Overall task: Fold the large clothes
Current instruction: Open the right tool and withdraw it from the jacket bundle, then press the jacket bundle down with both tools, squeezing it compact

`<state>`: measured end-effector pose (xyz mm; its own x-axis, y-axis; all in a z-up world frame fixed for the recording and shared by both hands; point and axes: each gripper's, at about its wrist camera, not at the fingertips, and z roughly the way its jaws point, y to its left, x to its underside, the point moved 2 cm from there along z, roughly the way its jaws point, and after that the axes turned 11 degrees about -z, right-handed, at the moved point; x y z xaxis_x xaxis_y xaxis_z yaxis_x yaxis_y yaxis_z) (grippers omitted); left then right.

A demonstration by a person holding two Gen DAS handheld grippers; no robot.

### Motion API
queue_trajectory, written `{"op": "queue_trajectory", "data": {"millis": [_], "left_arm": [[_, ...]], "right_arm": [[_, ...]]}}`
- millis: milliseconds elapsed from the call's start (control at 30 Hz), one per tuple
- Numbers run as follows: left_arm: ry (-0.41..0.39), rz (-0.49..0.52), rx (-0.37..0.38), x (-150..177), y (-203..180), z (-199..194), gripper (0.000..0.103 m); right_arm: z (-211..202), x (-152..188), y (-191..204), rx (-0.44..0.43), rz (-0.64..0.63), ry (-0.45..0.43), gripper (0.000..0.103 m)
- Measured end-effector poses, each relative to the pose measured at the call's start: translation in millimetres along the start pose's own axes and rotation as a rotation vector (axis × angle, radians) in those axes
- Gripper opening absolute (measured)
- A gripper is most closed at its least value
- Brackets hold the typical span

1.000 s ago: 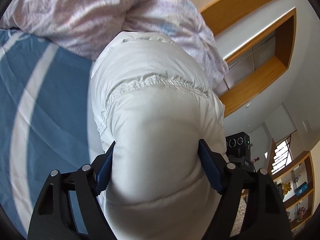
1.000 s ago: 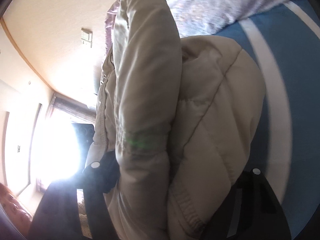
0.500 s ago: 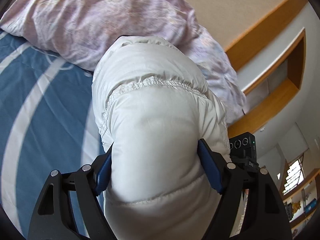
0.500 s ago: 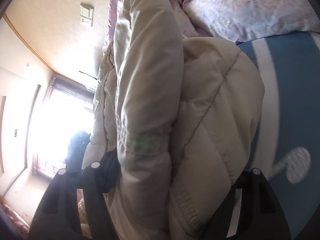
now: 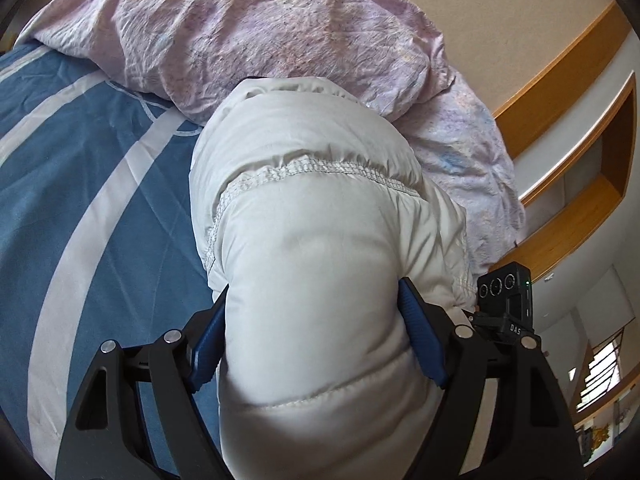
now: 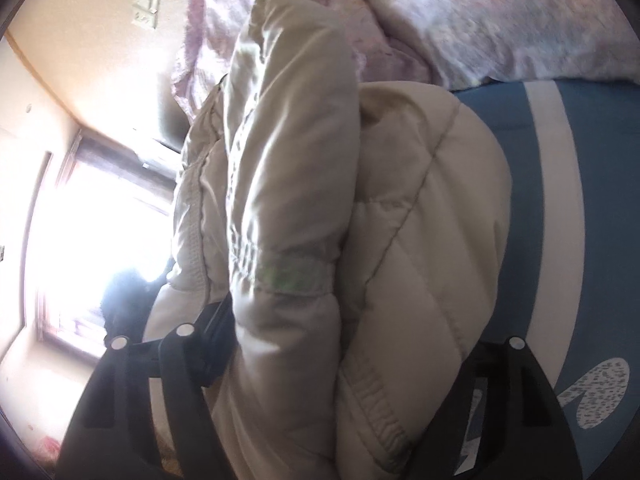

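Closest to the lens in the left wrist view, the left gripper has a fat bundle of the white puffer jacket stuffed between its blue fingers, and both pads press into the padding, so it's clamped on the jacket. Same story in the right wrist view: the right gripper has the jacket filling the whole gap between its black fingers. Its jaws have just been opening a bit with the bundle between them, but the fabric bulges out tight against both sides, so it reads as gripped.

The jacket takes up the middle of both frames, rolled into a thick lump, with a gathered elastic seam running across it in the left view and a sleeve cuff in the right one.

Under and beside it is the bed's blue cover with white stripes, lower left in the left view, right side in the right view. Past the jacket, a pale pink pillow sits across the top. Farthest back: a beige wall, wooden trim upper right, and a blown-out window on the left of the right view.
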<state>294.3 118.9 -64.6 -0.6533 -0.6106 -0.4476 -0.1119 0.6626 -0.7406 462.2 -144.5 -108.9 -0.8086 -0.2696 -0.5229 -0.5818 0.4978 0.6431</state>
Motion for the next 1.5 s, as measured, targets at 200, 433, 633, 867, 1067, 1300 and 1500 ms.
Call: {"op": "queue_trajectory", "data": {"millis": [200, 433, 633, 867, 1067, 1300, 1500], "left_arm": [[-0.022, 0.076, -0.122, -4, -13, -2, 0.089], [-0.206, 0.227, -0.263, -4, -48, -44, 0.092], [-0.221, 0.352, -0.328, 4, -80, -24, 0.093], [-0.186, 0.423, -0.416, -8, -84, 9, 0.093], [-0.159, 0.425, -0.431, 3, -73, 26, 0.094], [-0.175, 0.45, -0.48, 12, -72, 44, 0.099], [-0.177, 0.445, -0.489, 14, -67, 55, 0.101]], "right_arm": [[-25, 11, 24, 0.251, -0.046, -0.062, 0.087], [-97, 23, 101, 0.55, -0.21, -0.304, 0.09], [-49, 21, 141, 0.676, -0.402, -0.284, 0.071], [-12, -7, 126, 0.69, -0.408, -0.255, 0.062], [2, -4, 101, 0.722, -0.389, -0.165, 0.064], [12, -2, 75, 0.689, -0.349, -0.148, 0.067], [17, 0, 65, 0.677, -0.34, -0.152, 0.068]]}}
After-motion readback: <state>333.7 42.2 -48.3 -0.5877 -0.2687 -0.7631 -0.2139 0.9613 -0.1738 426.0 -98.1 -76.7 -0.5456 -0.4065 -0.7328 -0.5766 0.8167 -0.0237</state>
